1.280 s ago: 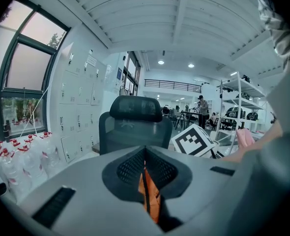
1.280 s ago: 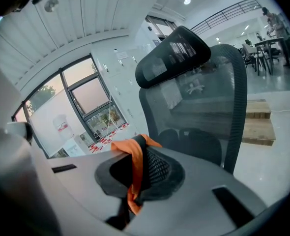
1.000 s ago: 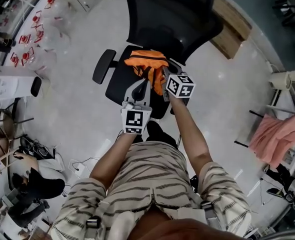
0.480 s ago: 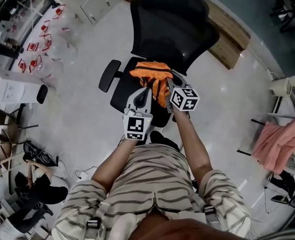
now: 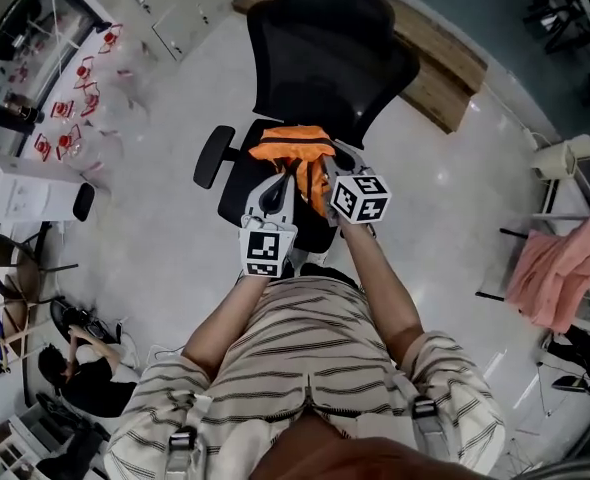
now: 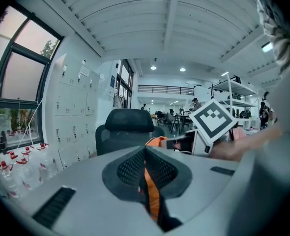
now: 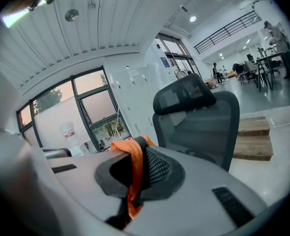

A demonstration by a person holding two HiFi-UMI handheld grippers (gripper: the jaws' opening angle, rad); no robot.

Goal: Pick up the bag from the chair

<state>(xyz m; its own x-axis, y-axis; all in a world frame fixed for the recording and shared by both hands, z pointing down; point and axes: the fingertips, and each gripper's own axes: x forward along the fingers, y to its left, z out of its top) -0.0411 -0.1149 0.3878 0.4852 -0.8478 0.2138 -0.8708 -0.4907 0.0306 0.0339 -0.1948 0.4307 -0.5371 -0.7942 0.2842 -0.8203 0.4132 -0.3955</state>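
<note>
Over the seat of the black mesh office chair (image 5: 325, 53), toward its front edge and between the armrests, the bunched orange fabric bag (image 5: 293, 148) is gathered into a soft heap. From the head view I cannot tell whether its underside touches the seat cushion or hangs just clear of it.

Both tools are fastened to it. The left gripper (image 5: 278, 186) reaches in from the seat's front edge, and its own view shows the jaws pressed together on a thin orange strap with dark edging (image 6: 151, 195), which runs down through the slot between the pads. The right gripper (image 5: 327, 168) comes in just beside it, nearer the seat's right edge, and its jaws are likewise clamped on a band of orange webbing (image 7: 134, 176) that drapes over the pad and down the gap.

Both tools point roughly level across the seat toward the tall backrest, which fills the middle of each gripper view. That approach seems chosen to reach the bag from the open front of the chair, where no armrest (image 5: 213, 156) or backrest blocks the way.

Pinching straps instead of the loose body makes sense: limp cloth would slide out of narrow pads, while webbing gives a firm hold. Two holds side by side should share the weight and keep the bag from swinging or sagging open.

I judge the pickup to be under way, with the grip secured and a clean raise off the seat remaining.
</note>
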